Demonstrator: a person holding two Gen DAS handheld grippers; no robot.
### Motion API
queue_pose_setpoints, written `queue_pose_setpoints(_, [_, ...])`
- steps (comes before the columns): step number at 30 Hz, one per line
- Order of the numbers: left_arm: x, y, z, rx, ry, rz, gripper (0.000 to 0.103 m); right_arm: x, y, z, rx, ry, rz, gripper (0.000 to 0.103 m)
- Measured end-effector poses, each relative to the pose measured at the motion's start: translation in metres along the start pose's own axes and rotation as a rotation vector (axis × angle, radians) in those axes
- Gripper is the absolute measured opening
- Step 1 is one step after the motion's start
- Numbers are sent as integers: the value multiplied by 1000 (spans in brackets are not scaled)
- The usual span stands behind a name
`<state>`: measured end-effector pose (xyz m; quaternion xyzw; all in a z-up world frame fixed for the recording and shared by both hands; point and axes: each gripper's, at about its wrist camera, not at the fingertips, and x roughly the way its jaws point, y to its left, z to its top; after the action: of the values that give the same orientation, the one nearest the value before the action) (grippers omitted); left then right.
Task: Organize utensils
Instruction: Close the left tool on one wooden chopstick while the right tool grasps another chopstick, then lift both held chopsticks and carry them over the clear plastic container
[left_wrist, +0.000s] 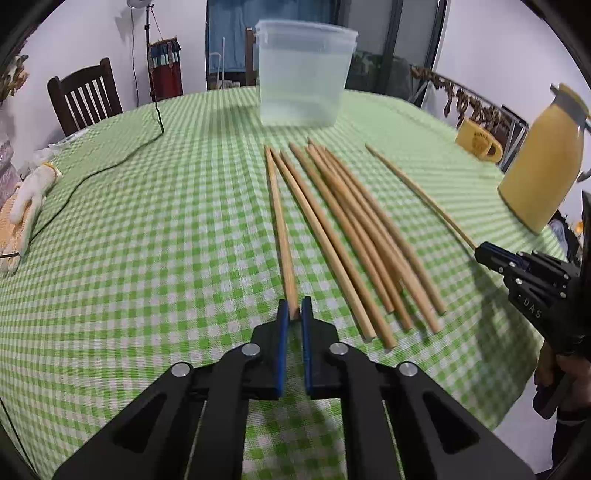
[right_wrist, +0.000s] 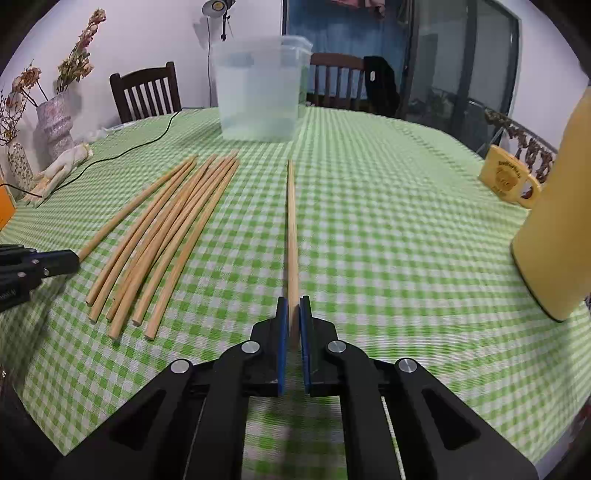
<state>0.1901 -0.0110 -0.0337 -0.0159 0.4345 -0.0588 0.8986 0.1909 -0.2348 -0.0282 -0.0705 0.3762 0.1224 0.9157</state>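
Observation:
Several wooden chopsticks (left_wrist: 354, 236) lie fanned on the green checked tablecloth, also seen as a bundle (right_wrist: 166, 236) in the right wrist view. My left gripper (left_wrist: 294, 309) is shut on the near end of the leftmost chopstick (left_wrist: 280, 229), its blue pads pressing both sides. My right gripper (right_wrist: 294, 308) is shut on the near end of a lone chopstick (right_wrist: 292, 229) lying apart to the right of the bundle; that chopstick (left_wrist: 417, 192) and the right gripper (left_wrist: 484, 253) show at the right of the left wrist view. The left gripper (right_wrist: 72, 258) shows at the left edge. A translucent plastic tub (left_wrist: 303, 74) stands upright beyond the chopsticks.
A yellow flask (left_wrist: 543, 166) and yellow mug (left_wrist: 478, 142) stand at the right. A white glove (left_wrist: 29, 199) and black cable (left_wrist: 110, 162) lie at the left. Vases of dried flowers (right_wrist: 55, 125) and a dark chair (right_wrist: 146, 94) are past the table's far left edge.

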Motion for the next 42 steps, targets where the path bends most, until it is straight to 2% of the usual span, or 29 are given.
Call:
queue_pose_setpoints(10, [-50,4,18,47,-138,13,3,-43,-4,37,-36,-178,-1,7])
queue_pose_setpoints(15, [-83,17,42,44,-223,5,3,-61,3,59,-94,-260,-16,7])
queue_pose_setpoints(22, [-117,30,84,49,-286,-56,3,-88,-2,99,-126,-354,-4,7])
queue_pose_setpoints(25, [-126,32,108,75,-305,-52,3,-94,-8,117,-128,-374,12,7])
queue_pose_setpoints(29, [-133,33,139,116,-306,-103,3,-101,-14,140,-134,-390,32,7])
queue_pose_setpoints(32, [-141,36,167,125,-306,-113,3,-106,-19,163,-126,-405,52,7])
queue_pose_setpoints(42, [-196,31,289,163,-428,-137,3,-129,-21,277,-180,-490,96,7])
